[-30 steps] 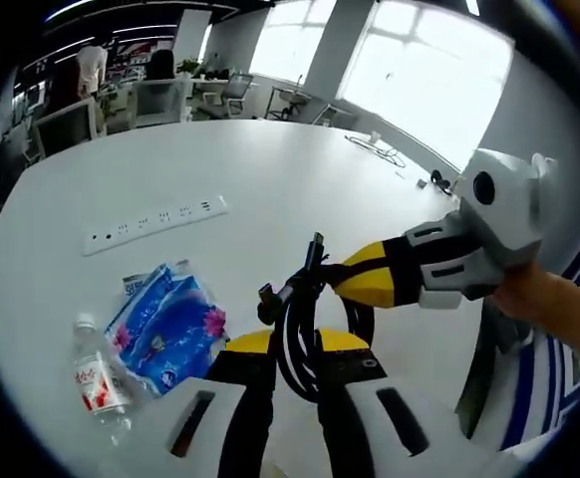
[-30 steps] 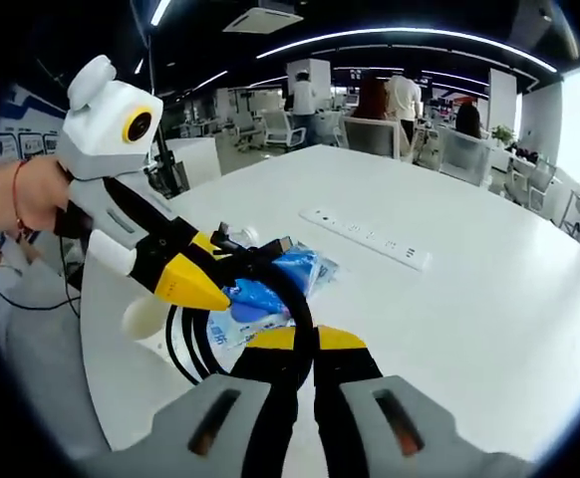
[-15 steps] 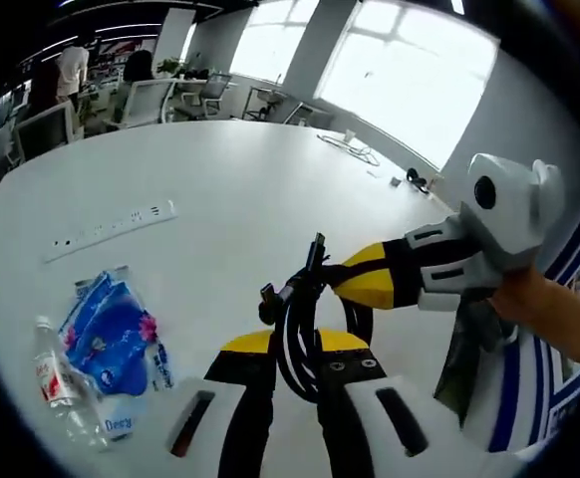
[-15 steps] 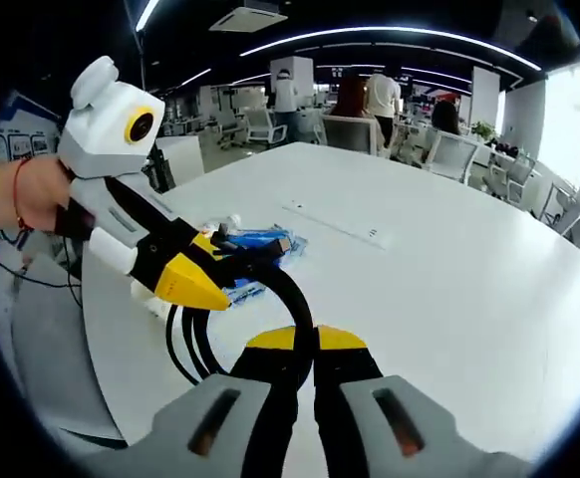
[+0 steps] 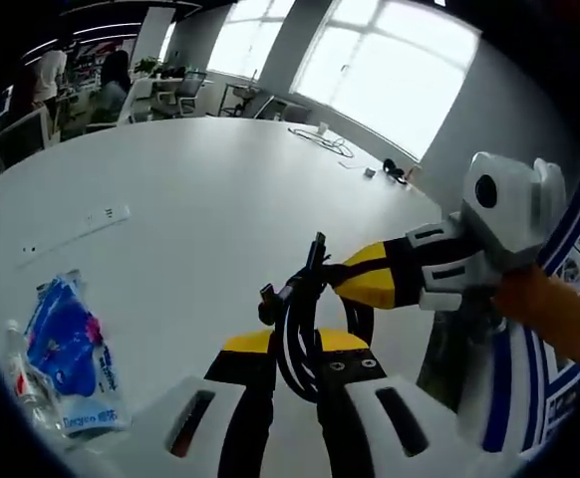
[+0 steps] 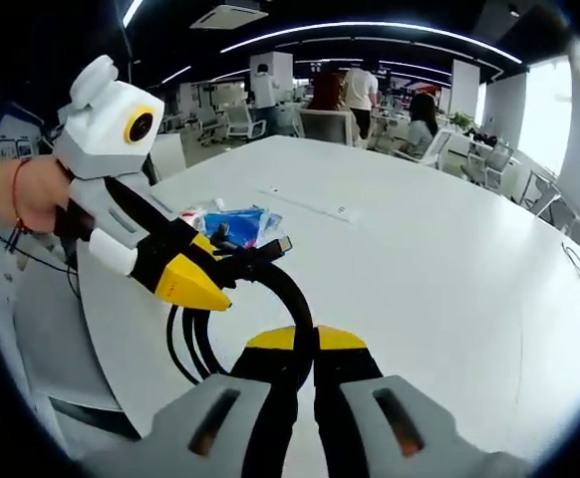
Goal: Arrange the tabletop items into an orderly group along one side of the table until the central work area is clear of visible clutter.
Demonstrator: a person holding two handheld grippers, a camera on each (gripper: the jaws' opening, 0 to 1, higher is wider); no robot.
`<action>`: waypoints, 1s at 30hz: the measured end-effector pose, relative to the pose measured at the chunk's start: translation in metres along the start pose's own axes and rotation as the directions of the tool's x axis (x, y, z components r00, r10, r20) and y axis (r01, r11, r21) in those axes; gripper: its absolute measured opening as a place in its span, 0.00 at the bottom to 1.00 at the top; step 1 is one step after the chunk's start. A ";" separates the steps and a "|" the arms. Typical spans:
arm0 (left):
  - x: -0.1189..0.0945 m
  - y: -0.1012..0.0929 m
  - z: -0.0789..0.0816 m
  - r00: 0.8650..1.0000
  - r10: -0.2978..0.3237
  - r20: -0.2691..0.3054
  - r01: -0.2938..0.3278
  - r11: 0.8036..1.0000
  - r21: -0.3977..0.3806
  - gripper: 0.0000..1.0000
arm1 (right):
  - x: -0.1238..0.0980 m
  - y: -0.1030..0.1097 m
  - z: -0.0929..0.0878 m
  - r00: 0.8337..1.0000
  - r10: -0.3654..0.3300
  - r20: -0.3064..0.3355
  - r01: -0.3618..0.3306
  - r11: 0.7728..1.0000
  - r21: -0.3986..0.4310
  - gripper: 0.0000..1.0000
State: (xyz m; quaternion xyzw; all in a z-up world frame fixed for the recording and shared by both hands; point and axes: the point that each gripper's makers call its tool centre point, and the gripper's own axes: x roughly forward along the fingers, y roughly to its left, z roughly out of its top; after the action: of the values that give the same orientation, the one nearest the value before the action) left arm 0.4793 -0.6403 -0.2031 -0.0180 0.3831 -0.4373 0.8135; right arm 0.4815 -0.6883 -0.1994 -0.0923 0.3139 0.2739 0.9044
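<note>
A coiled black cable (image 5: 292,329) hangs above the white table (image 5: 200,189), held between both grippers. My left gripper (image 5: 295,344) is shut on the coil's loops. My right gripper (image 5: 338,282) comes in from the right and is shut on the same bundle near its plug ends. In the right gripper view, my right gripper (image 6: 305,339) clamps the black cable (image 6: 275,279) and the left gripper (image 6: 215,289) grips it from the left. A blue packet (image 5: 66,349) and a small water bottle (image 5: 21,383) lie near the table's edge. A white power strip (image 5: 76,221) lies beyond them.
The blue packet (image 6: 235,224) and power strip (image 6: 310,206) lie on the table (image 6: 449,269) behind the cable. Loose cords (image 5: 335,144) lie at the far edge. Office chairs and people (image 6: 355,90) stand beyond the table. A hand (image 6: 21,194) holds the left gripper.
Both hands have swung together with the cable, so the packet, bottle and power strip have slid toward the edge of each view. Both grips on the cable are unchanged.
</note>
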 end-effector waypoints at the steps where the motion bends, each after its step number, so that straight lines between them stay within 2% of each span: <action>1: 0.002 -0.002 -0.001 1.000 -0.002 0.000 0.002 1.000 -0.003 0.12 | -0.003 -0.002 -0.004 1.000 -0.006 -0.003 0.006 1.000 0.001 0.01; 12: 0.027 -0.038 -0.010 0.999 -0.021 -0.034 0.021 1.000 0.022 0.12 | -0.028 -0.020 -0.032 0.999 -0.031 -0.042 0.031 1.000 -0.006 0.01; 17: 0.036 -0.052 -0.020 0.997 -0.043 -0.057 0.044 0.999 0.021 0.12 | -0.039 -0.025 -0.049 0.997 -0.034 -0.066 0.035 0.999 0.005 0.01; 30: 0.059 -0.080 -0.052 0.985 -0.121 -0.123 0.116 0.992 -0.048 0.12 | -0.056 -0.026 -0.091 0.990 -0.038 -0.137 0.042 0.999 0.029 0.01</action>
State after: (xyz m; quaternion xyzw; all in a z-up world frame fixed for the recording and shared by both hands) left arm 0.4092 -0.7170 -0.2465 -0.0297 0.4406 -0.4773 0.7597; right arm 0.4122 -0.7653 -0.2360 -0.1029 0.3773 0.2437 0.8875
